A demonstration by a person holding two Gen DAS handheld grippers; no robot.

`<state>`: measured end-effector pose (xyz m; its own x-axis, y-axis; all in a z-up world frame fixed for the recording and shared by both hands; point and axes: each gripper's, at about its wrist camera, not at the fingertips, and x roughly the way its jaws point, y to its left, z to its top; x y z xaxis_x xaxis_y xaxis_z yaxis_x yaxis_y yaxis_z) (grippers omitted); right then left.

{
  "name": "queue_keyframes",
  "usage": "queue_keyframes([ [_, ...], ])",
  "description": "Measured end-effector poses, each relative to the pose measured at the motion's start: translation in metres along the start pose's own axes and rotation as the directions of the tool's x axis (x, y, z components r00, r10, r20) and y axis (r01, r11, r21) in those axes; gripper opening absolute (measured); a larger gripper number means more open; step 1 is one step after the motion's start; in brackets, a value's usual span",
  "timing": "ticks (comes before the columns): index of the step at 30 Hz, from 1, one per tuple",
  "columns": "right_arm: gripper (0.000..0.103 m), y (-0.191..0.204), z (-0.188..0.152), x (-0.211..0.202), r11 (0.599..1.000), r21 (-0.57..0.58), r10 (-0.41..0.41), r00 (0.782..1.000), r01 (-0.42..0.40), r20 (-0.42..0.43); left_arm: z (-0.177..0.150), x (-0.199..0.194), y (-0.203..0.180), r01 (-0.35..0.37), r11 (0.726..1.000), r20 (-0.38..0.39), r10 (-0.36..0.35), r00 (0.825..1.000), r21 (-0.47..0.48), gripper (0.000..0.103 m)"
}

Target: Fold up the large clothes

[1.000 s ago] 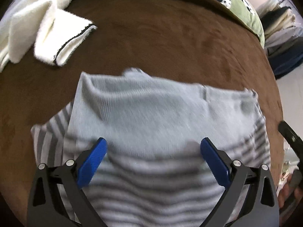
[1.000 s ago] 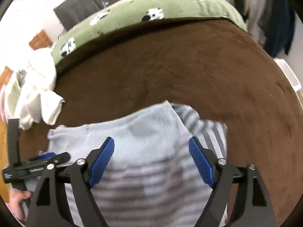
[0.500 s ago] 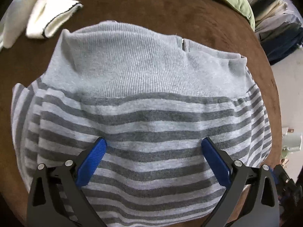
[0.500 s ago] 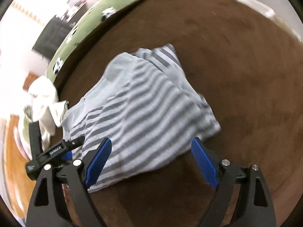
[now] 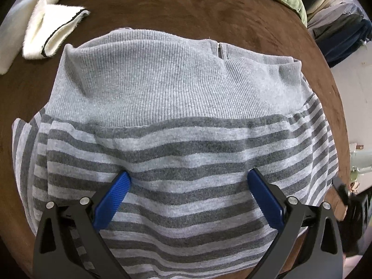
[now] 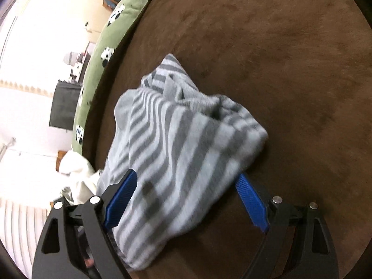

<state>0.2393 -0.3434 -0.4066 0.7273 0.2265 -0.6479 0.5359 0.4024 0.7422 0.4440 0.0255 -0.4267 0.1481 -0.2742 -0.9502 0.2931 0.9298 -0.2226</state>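
1. The sweater (image 5: 181, 121) lies folded in a bundle on the brown bed (image 5: 176, 11). It has grey stripes and a plain grey ribbed band.
2. It looks soft and floppy, and probably light. It will bend and sag when lifted.
3. The left gripper (image 5: 187, 186) is wide apart over the stripes, holding nothing.
4. The right gripper (image 6: 186, 186) is wide apart too, near the bundle's edge.
5. A good place to grab is a thick folded edge, so all the layers come along.
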Motion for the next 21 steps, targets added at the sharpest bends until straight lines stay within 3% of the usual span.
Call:
queue_keyframes([
  [5, 0.086, -0.003, 0.013, 0.016, 0.997, 0.055, 0.044, 0.999, -0.045, 0.021, 0.002, 0.0, -0.002, 0.0, 1.0, 0.004, 0.0, 1.0, 0.004, 0.098],
  [7, 0.083, 0.0, 0.017, 0.021, 0.998, 0.051, 0.024, 1.0, -0.025, 0.018, 0.001, -0.001, -0.002, -0.001, 1.0, 0.009, 0.001, 1.0, 0.003, 0.098],
  [8, 0.078, 0.001, 0.017, 0.022, 0.999, 0.043, 0.007, 1.0, -0.007, 0.016, -0.001, -0.002, -0.002, -0.003, 1.0, 0.012, 0.003, 1.0, 0.001, 0.098],
  [10, 0.039, 0.001, 0.017, 0.021, 0.998, 0.023, -0.058, 0.998, 0.058, 0.006, -0.002, -0.002, -0.002, -0.006, 1.0, 0.021, 0.006, 1.0, -0.001, 0.098],
  [14, 0.026, -0.011, 0.017, 0.02, 0.997, 0.08, -0.021, 1.0, 0.022, -0.013, -0.006, -0.003, -0.004, -0.014, 1.0, 0.032, 0.014, 0.999, -0.002, 0.098],
  [16, 0.02, -0.001, 0.018, 0.02, 0.998, 0.031, -0.051, 0.999, 0.052, -0.012, -0.008, -0.003, -0.006, -0.019, 1.0, 0.036, 0.019, 0.999, -0.005, 0.098],
  [21, 0.019, 0.022, 0.018, 0.013, 0.995, -0.066, -0.074, 0.997, 0.074, 0.001, -0.008, -0.008, -0.01, -0.047, 0.999, 0.025, 0.047, 0.999, -0.015, 0.098],
])
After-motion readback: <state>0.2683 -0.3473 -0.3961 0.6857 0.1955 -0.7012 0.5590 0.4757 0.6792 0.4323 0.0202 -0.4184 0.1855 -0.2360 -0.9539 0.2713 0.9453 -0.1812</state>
